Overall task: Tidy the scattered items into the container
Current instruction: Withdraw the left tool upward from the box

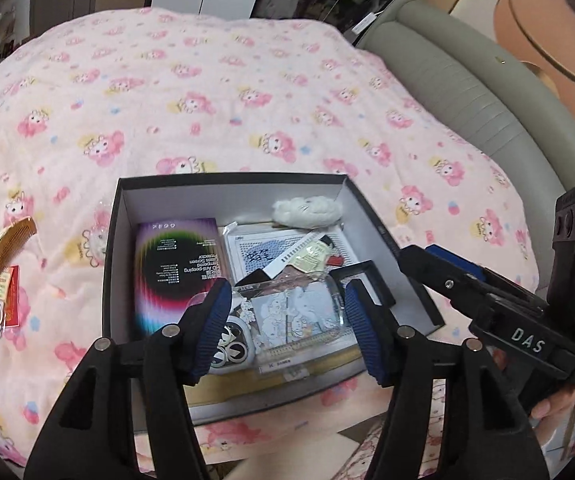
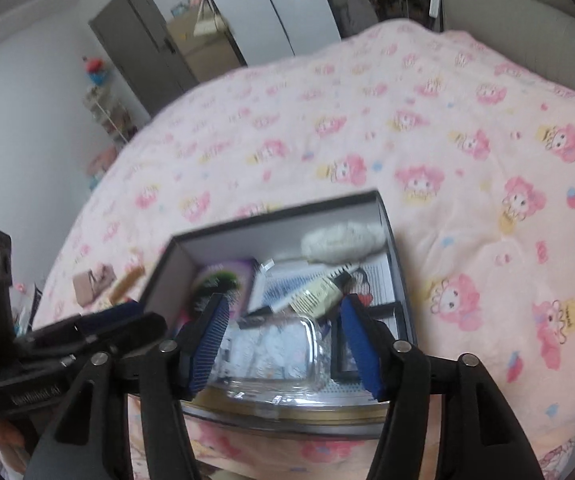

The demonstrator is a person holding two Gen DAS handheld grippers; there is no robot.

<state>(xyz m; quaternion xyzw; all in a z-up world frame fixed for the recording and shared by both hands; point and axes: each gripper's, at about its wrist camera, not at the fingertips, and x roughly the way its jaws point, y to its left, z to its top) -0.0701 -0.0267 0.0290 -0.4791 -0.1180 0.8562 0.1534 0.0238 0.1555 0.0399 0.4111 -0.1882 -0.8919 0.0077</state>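
Box (image 1: 113,248) sits filled on a pink cartoon-print blanket (image 1: 207,92), a comb (image 1: 9,248) lying left of it. Left gripper (image 1: 287,320) and right gripper (image 2: 283,344) hover over the box, fingers spread and empty; a grey door (image 2: 143,40) stands beyond.

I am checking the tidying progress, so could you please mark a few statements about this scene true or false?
1. The wooden comb lies inside the box. False: it lies on the pink blanket, left of the box.
2. The left claw is open and holds nothing. True.
3. The white plush toy sits in the box. True.
4. The right claw is shut on a card. False: it is open and holds nothing.
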